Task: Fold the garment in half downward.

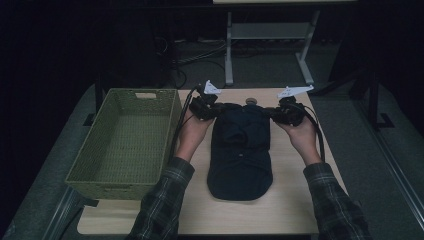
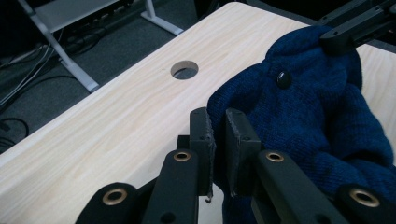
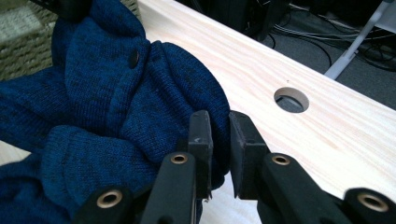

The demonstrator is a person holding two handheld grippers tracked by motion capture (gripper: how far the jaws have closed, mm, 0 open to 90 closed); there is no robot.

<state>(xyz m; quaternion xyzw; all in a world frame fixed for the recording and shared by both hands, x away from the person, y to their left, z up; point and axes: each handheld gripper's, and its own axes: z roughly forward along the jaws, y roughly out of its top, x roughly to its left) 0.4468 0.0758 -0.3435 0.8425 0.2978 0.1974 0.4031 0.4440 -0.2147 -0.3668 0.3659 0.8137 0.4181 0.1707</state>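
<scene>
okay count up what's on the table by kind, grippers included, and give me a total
Blue knitted garment: 1
Green woven basket: 1
Left gripper and right gripper, each with jaws shut on the garment: 2
Total: 4

Blue knitted garments (image 1: 240, 150): one, lying on the surface (image 1: 290, 200)
Dark buttons (image 2: 283, 79) seen on the garment: one
Woven baskets (image 1: 125, 145): one
Tools: two, a left tool (image 1: 206, 107) and a right tool (image 1: 287, 112)
Round holes (image 2: 184, 70) in the surface: one
Plaid sleeves (image 1: 165, 200): two
</scene>
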